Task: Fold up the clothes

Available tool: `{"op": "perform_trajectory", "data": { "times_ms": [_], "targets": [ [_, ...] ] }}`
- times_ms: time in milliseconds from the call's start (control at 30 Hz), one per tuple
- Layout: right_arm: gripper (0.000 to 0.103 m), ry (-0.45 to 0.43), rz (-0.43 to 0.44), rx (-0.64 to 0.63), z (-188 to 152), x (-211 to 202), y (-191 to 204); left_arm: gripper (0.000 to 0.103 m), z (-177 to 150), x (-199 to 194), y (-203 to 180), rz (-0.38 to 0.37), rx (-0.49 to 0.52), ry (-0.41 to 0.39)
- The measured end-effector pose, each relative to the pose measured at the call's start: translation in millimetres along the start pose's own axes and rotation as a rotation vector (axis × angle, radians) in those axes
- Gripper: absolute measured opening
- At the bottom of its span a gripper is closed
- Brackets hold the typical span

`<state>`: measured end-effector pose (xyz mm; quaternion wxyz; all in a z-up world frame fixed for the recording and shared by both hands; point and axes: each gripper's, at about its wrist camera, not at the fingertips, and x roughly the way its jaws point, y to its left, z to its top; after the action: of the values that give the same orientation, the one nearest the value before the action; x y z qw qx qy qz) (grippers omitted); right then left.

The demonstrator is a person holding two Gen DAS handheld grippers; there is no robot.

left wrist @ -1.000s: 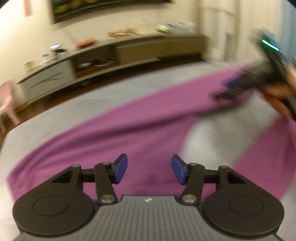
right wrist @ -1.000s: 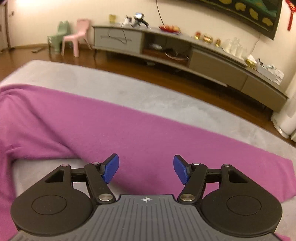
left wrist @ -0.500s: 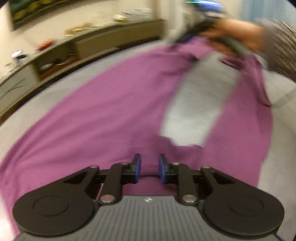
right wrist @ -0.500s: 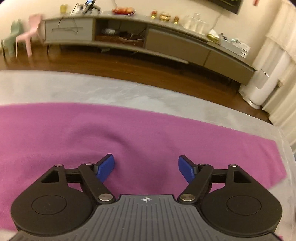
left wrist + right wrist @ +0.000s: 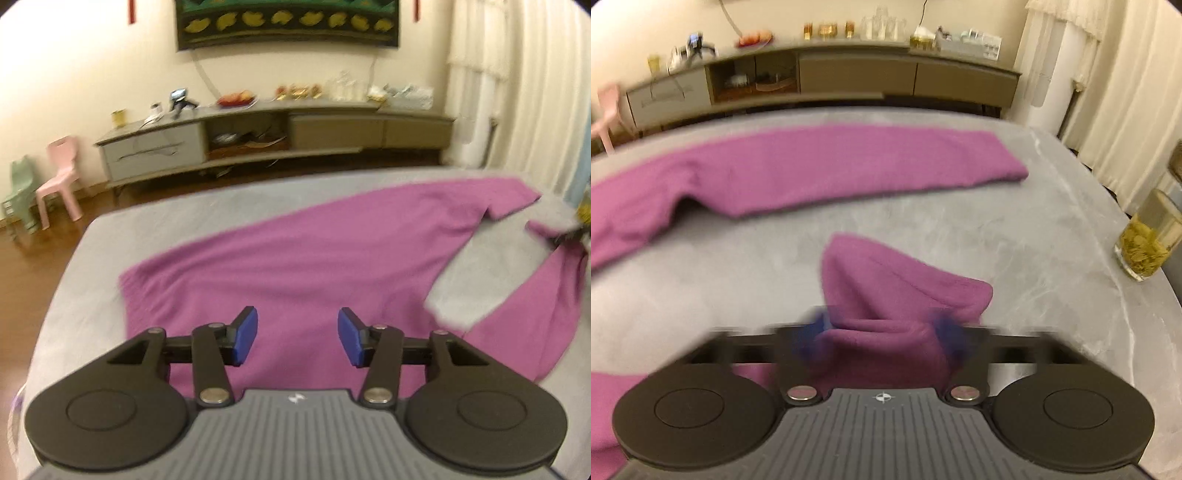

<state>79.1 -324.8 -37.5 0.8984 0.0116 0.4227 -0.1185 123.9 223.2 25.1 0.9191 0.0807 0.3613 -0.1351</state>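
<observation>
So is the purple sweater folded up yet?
Not yet. The purple sweater lies mostly spread on the grey table, one sleeve stretched flat. The right gripper has the other sleeve bunched between its fingers.

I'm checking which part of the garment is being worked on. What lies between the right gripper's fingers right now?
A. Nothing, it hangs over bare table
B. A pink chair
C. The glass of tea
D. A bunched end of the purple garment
D: in the right wrist view, a bunched fold of the purple garment sits between the blurred blue pads of the right gripper.
</observation>
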Motion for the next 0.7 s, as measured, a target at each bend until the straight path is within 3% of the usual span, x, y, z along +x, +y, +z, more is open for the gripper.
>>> {"op": "perform_trajectory", "data": {
  "times_ms": [33, 167, 267, 333, 400, 467, 533, 600, 633, 700],
  "targets": [
    [0.011, -0.002, -0.012, -0.005, 4.6, -0.8, -0.5, 0.049, -6.2, 1.0, 4.7, 0.019, -0.007, 0.027],
    [0.011, -0.214, 0.057, 0.110, 31.2, -62.7, -24.8, 0.049, -23.2, 12.2, 25.3, 0.075, -0.033, 0.124],
    [0.011, -0.422, 0.170, 0.299, 21.9, -144.4, -62.3, 0.049, -30.5, 20.1, 35.1, 0.090, -0.032, 0.173],
    [0.012, -0.473, 0.145, 0.397, -6.5, -178.0, -89.1, 0.049, -35.9, 21.2, 31.7, 0.094, 0.001, 0.186],
    [0.013, -0.442, 0.048, 0.475, -41.0, -188.7, -113.5, 0.049, -41.7, 21.0, 27.0, 0.096, 0.036, 0.196],
    [0.025, -0.359, -0.016, 0.542, -69.5, -177.0, -131.9, 0.049, -47.4, 20.8, 22.3, 0.098, 0.072, 0.205],
    [0.047, -0.292, -0.045, 0.609, -93.7, -164.7, -147.1, 0.049, -53.2, 20.6, 17.5, 0.099, 0.108, 0.215],
    [0.055, -0.234, -0.068, 0.664, -114.6, -153.6, -159.5, 0.051, -57.4, 18.3, 18.9, 0.106, 0.113, 0.217],
    [0.067, -0.235, -0.063, 0.657, -115.0, -151.7, -156.9, 0.051, -58.3, 17.5, 19.9, 0.108, 0.114, 0.217],
    [0.078, -0.235, -0.061, 0.649, -116.4, -148.1, -153.5, 0.051, -59.2, 16.8, 21.5, 0.108, 0.121, 0.216]
  ]
}}
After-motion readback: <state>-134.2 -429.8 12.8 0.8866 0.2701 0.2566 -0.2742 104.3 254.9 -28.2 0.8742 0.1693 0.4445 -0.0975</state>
